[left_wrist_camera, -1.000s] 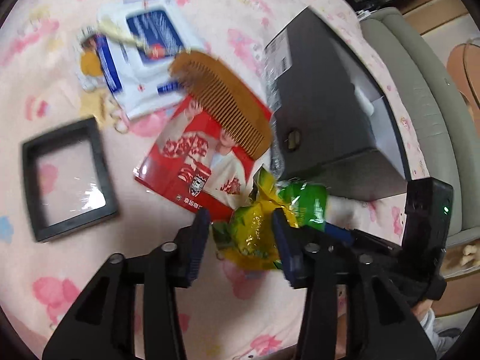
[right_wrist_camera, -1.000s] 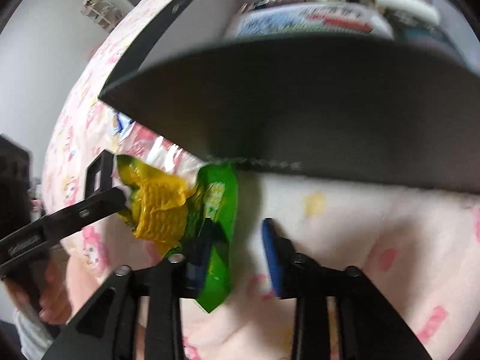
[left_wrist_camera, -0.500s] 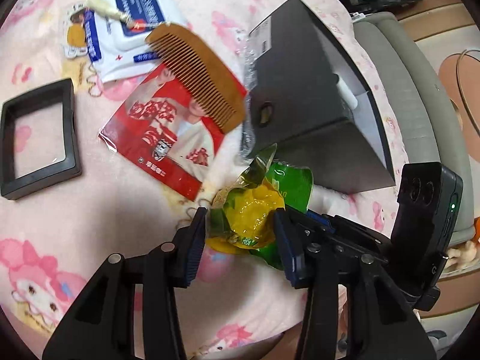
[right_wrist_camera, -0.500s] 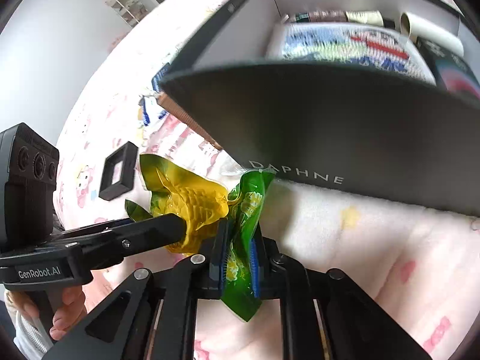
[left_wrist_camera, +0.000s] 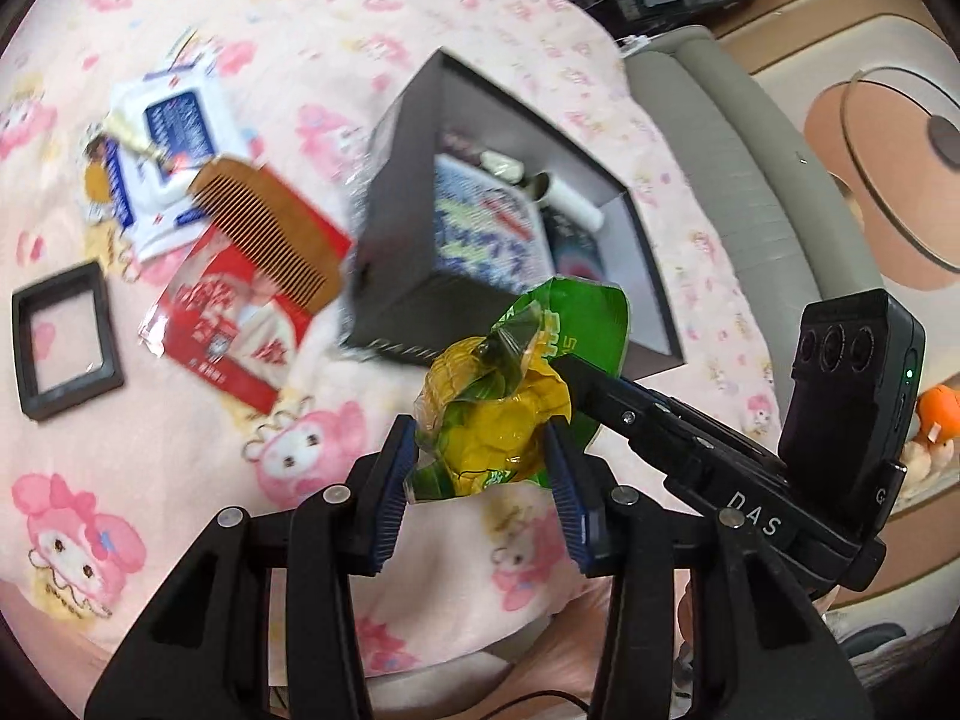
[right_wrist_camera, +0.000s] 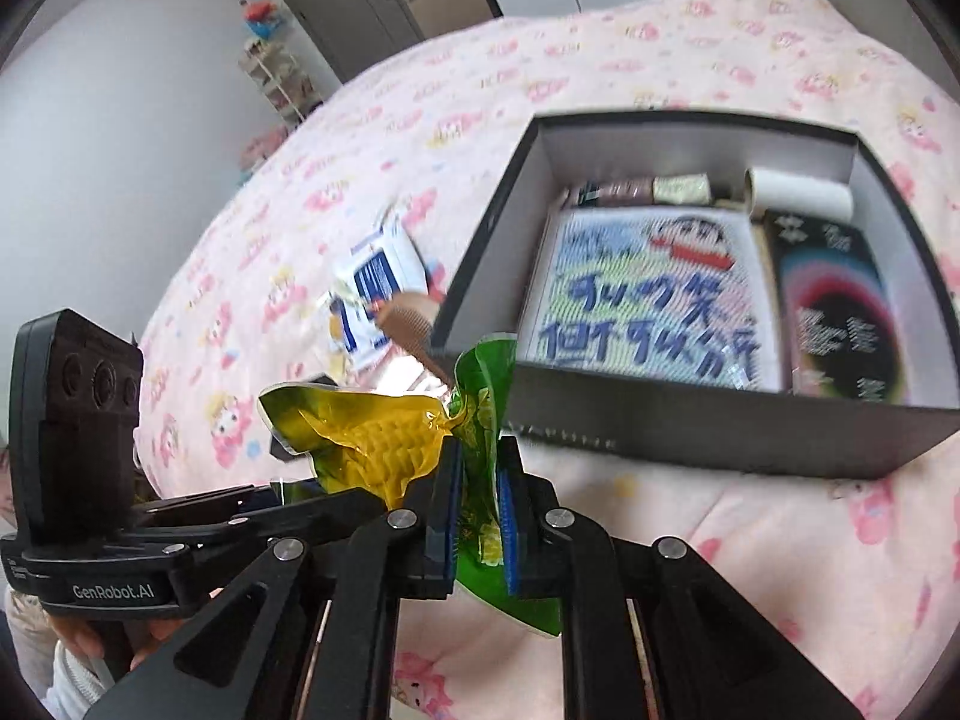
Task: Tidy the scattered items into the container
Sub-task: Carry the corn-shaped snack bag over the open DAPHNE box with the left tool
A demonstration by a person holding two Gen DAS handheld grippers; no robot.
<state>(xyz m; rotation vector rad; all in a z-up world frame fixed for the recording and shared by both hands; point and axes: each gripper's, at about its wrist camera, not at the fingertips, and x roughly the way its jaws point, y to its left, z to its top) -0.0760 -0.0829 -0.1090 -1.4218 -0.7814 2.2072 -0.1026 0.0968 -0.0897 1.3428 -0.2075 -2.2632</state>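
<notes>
Item: snack packet (left_wrist_camera: 498,420), green and yellow, held clear of the pink blanket (left_wrist_camera: 180,420). Your left gripper (left_wrist_camera: 480,480) clamps its yellow bulge; your right gripper (right_wrist_camera: 480,510) pinches the green edge. Black box (right_wrist_camera: 690,420): near wall just beyond, top open.

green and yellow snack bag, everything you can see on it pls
The snack bag is crinkled glossy plastic film, green with a yellow middle and a corn picture. Both grippers hold it: the left gripper squeezes the bulging yellow part, the right gripper is clamped on the flat green end, jaws nearly touching. It hangs clear of the pink blanket, just in front of the open black box.
</notes>
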